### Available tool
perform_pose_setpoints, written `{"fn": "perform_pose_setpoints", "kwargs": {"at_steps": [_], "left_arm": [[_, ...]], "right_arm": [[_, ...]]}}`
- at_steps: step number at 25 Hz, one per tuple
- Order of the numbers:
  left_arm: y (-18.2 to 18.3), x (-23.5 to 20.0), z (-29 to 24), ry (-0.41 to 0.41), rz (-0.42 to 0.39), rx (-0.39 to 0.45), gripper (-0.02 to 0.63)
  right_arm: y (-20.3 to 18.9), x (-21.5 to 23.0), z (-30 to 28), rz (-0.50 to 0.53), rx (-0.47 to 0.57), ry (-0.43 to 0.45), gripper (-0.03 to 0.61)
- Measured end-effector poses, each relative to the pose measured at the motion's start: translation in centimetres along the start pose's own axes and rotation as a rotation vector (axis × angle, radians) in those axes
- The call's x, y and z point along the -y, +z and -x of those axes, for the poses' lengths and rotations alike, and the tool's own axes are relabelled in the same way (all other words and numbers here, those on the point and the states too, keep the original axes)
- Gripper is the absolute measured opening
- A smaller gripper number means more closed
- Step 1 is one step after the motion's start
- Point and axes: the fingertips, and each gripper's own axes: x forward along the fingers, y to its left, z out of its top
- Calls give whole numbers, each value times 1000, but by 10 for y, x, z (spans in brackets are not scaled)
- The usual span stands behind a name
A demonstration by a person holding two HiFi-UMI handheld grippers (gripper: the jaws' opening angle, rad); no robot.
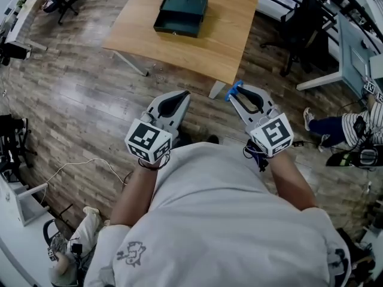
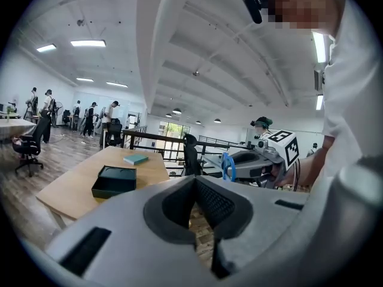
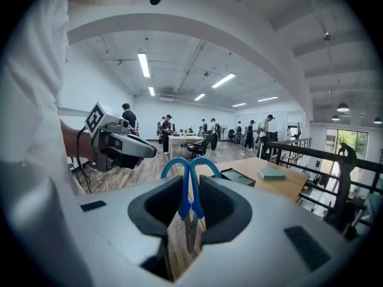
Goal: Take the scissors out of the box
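One right gripper (image 1: 237,92), jaws clamped on half-hidden scissors (image 3: 191,206); left gripper (image 1: 181,94), jaws together.

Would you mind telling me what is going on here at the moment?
A person stands a little way back from the wooden table, holding a gripper in each hand. The right gripper has its jaws closed on the blue-handled scissors, whose handle loops stick out past the jaws. The left gripper is shut and empty. The dark green box lies open on the table, with the scissors already out of it.
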Motion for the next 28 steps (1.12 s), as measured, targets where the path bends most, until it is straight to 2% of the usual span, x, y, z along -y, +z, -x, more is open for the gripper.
{"fn": "perform_pose_setpoints", "kwargs": {"at_steps": [13,28], "left_arm": [[-12,58,5,34,2,7,5],[-15,71,2,34,-5,4,5]], "right_arm": [[-19,-19,59,-11,43,20,94],[-24,-27,69,-20,78,29,94]]}}
